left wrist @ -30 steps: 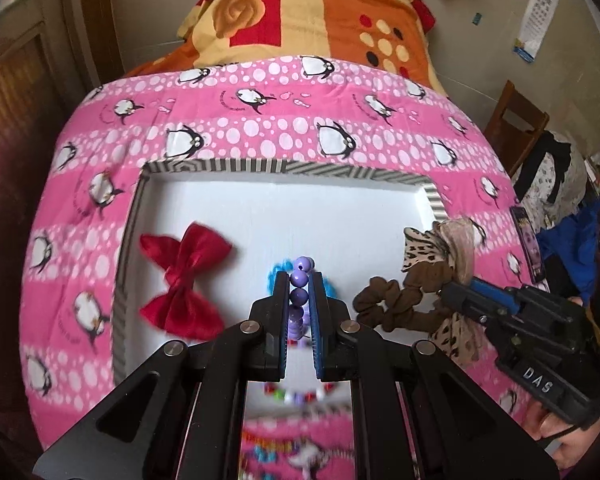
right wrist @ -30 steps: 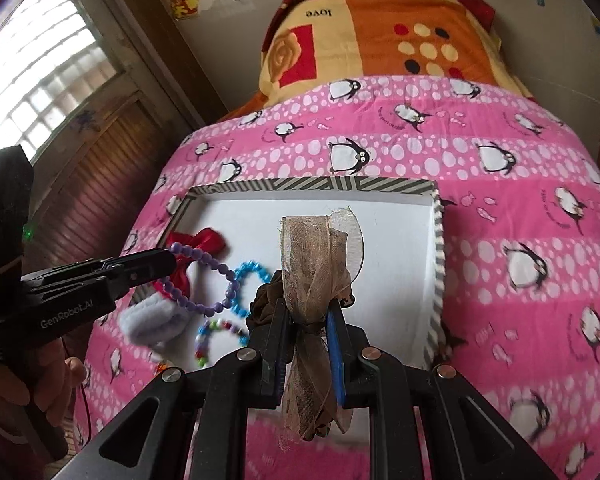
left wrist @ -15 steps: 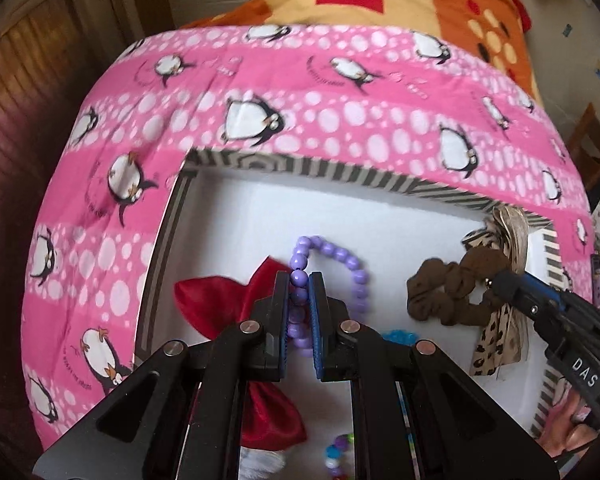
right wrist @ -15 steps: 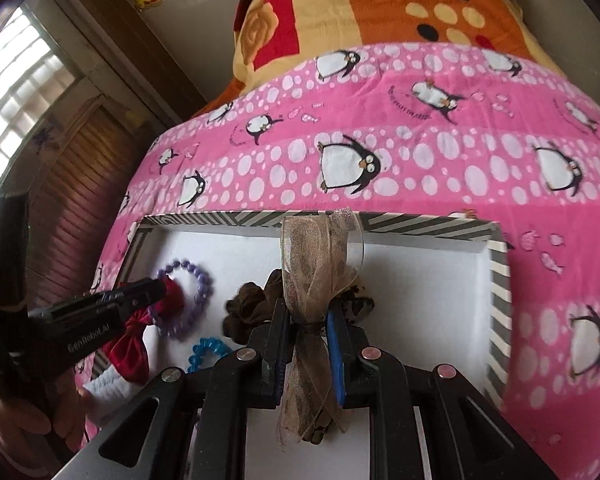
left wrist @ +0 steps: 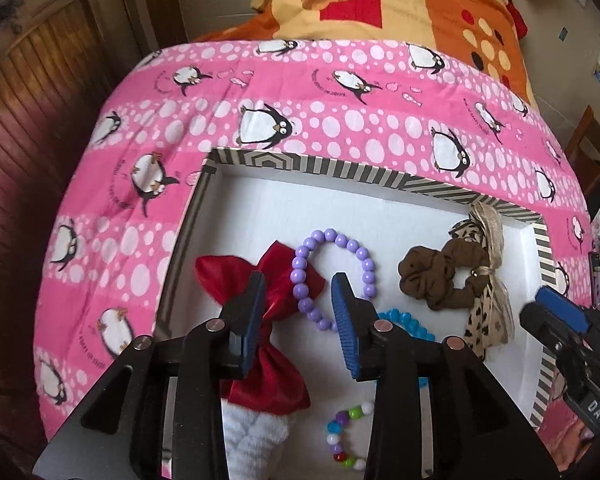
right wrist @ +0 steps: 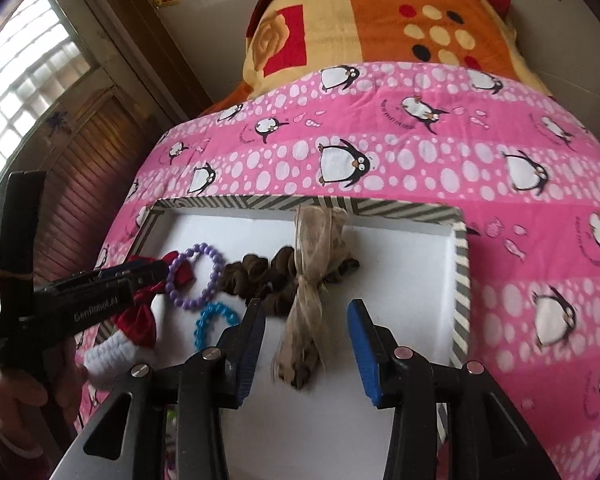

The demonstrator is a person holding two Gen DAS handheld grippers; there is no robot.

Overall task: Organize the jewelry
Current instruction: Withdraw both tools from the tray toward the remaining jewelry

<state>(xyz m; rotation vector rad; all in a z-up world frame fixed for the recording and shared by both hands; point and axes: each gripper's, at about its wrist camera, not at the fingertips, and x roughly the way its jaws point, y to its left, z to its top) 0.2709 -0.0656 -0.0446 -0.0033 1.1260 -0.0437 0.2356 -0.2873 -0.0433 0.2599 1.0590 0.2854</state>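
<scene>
A white tray with a striped rim [left wrist: 340, 168] [right wrist: 462, 280] lies on the pink penguin bedspread. In it lie a purple bead bracelet [left wrist: 364, 260] [right wrist: 216, 276], a brown scrunchie with a leopard and beige ribbon [left wrist: 432, 280] [right wrist: 312, 272], a red bow [left wrist: 228, 276] [right wrist: 140, 328], a blue bracelet [left wrist: 404, 322] [right wrist: 208, 322] and a multicoloured bead bracelet [left wrist: 340, 428]. My left gripper [left wrist: 298, 288] [right wrist: 156, 272] is open and empty just above the purple bracelet. My right gripper [right wrist: 306, 312] [left wrist: 540, 308] is open and empty over the ribbon's tail.
A white knitted piece [left wrist: 256, 436] [right wrist: 108, 356] lies under the red bow at the tray's near left. An orange and yellow blanket [right wrist: 380, 24] is folded at the bed's far end. Wooden panelling [left wrist: 32, 100] stands to the left.
Both grippers have opened. The left one let go of the purple bracelet and the right one let go of the ribbon scrunchie; both now lie in the tray.
</scene>
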